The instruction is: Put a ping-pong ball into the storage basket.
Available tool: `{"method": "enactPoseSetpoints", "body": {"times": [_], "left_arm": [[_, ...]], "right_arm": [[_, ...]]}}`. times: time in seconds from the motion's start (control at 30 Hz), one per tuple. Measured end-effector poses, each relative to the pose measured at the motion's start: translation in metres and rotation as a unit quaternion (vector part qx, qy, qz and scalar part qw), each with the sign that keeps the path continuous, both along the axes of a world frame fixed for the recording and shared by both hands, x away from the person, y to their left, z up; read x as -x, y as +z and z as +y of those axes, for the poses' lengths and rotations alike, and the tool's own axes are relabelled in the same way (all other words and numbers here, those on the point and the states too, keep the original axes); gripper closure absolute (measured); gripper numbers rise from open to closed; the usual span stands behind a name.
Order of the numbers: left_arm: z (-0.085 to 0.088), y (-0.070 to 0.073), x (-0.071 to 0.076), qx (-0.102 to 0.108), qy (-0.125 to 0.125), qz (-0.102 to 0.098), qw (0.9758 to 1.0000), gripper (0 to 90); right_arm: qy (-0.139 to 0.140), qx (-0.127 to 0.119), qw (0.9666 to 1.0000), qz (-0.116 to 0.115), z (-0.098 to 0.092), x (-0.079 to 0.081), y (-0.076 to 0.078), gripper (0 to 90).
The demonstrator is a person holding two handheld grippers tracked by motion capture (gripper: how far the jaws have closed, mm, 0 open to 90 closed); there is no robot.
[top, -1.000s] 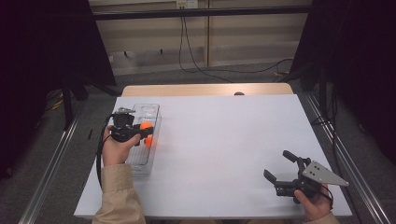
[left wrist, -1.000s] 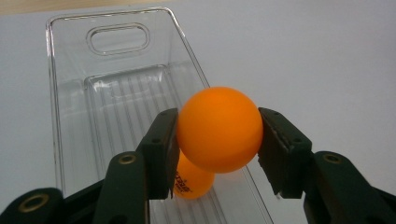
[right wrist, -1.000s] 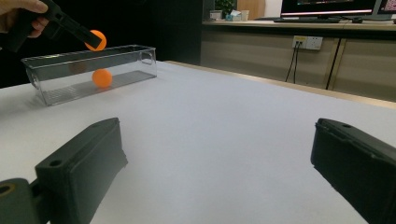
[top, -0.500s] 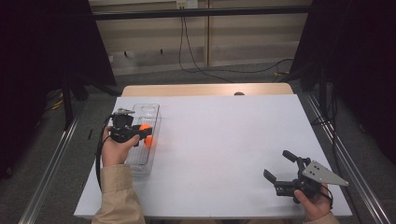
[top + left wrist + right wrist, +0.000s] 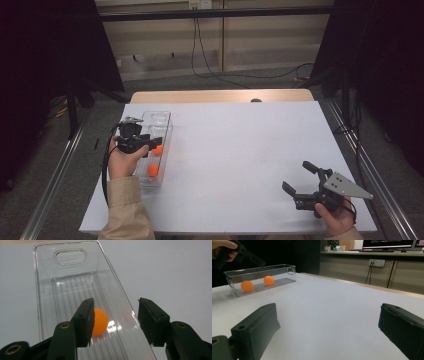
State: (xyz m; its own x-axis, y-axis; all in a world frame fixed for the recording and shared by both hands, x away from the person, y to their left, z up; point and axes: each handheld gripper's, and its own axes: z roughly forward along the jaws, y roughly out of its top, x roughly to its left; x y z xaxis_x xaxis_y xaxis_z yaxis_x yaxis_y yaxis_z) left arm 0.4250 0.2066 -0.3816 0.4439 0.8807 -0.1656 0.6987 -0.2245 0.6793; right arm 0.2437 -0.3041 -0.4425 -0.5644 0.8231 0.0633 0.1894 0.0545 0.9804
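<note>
A clear plastic bin [image 5: 161, 118] stands at the table's left with two orange balls [image 5: 158, 150] [image 5: 153, 170] on its floor. My left gripper [image 5: 156, 141] hovers over the bin, tilted down into it. Its jaws have just been opening and stand apart. In the left gripper view [image 5: 115, 312] one orange ball [image 5: 100, 318] lies on the ribbed floor below, partly behind one jaw, with no pad pressing it. My right gripper [image 5: 297, 175] rests near the front right edge, open and with nothing between its jaws [image 5: 328, 322]. From there both balls [image 5: 268, 280] [image 5: 247, 286] show through the bin wall [image 5: 284, 268].
The white table top [image 5: 240, 150] stretches between the two hands. A wooden strip [image 5: 220, 96] borders its far edge. Metal rails [image 5: 55, 175] run along both sides, and cables lie on the floor beyond.
The orange ball that sat between my left jaws now lies lower, on the bin floor, and the jaws have spread. Neither hand has shifted.
</note>
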Motion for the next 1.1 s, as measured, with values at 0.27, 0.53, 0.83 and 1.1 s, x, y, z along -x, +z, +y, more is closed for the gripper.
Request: {"method": "enactPoseSetpoints", "body": {"times": [0.27, 0.53, 0.83, 1.1], "left_arm": [[0.001, 0.002, 0.002, 0.005, 0.007, -0.013, 0.9999, 34.7], [0.002, 0.006, 0.007, 0.018, 0.003, -0.032, 0.9993, 21.0], [-0.004, 0.006, 0.012, 0.027, -0.006, -0.047, 0.9985, 12.0], [-0.003, 0.005, 0.017, 0.046, -0.009, -0.062, 0.997, 3.8]], "right_arm": [[-0.003, -0.002, 1.0, 0.001, 0.0, 0.0, 0.0, 1.8], [-0.004, -0.002, 1.0, 0.0, -0.001, 0.0, 0.0, 1.7], [-0.006, -0.003, 1.0, 0.0, -0.002, 0.0, 0.0, 1.8], [-0.008, -0.005, 1.0, 0.0, -0.002, 0.0, 0.0, 1.8]]}}
